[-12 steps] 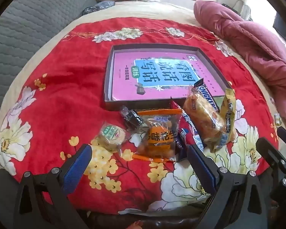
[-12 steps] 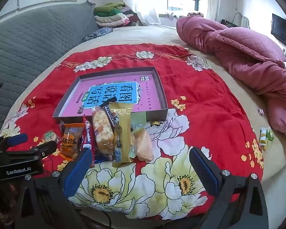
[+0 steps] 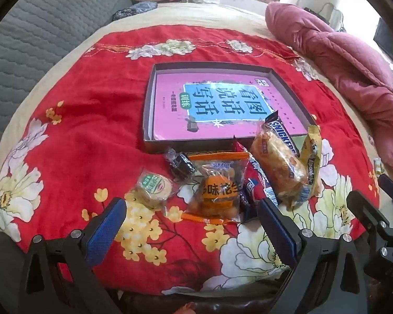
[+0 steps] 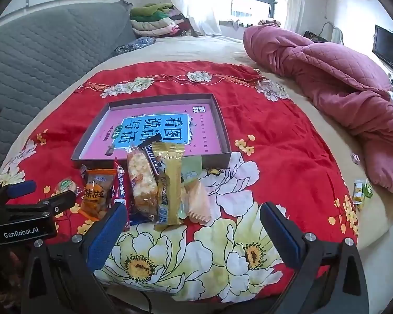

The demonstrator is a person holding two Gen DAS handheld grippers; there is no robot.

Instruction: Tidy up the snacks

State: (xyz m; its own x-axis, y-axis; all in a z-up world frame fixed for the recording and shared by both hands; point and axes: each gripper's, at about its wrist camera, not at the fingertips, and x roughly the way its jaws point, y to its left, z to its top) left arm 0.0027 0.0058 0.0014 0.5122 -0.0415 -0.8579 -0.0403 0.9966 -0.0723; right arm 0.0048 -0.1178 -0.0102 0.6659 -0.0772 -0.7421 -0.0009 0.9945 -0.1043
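My left gripper (image 3: 188, 225) stands fully open with nothing between its blue pads, and my right gripper (image 4: 194, 231) is open just as wide and also empty; both hover low over the red flowered blanket (image 3: 73, 120), pointing down toward the snacks. Just ahead of the left jaws lies the orange peanut packet (image 3: 217, 191), with the round green-labelled biscuit (image 3: 154, 184) beside it on the left and a small dark wrapped candy (image 3: 182, 163) a little further. To the right of the packet the snacks overlap: a red and blue bar (image 3: 259, 175), a clear-wrapped puffed rice cake (image 3: 277, 167), a gold wafer packet (image 4: 169, 183), and a Snickers bar (image 3: 281, 133) whose end leans over the wall of the shallow box (image 3: 148, 120). The box (a pink book cover fills its floor) sits right behind the snacks and, I judge, is where they should go; none lies fully inside yet. In the right wrist view a pale peach pillow packet (image 4: 199, 201) lies nearest to my right jaws. The risks I see: the blanket is soft, so closing low may pinch cloth together with a wrapper; the overlapping packets may drag a neighbour when one is lifted; the slippery film can slide from the pads; and my two grippers are near each other, so they may collide if both reach for the middle of the pile.
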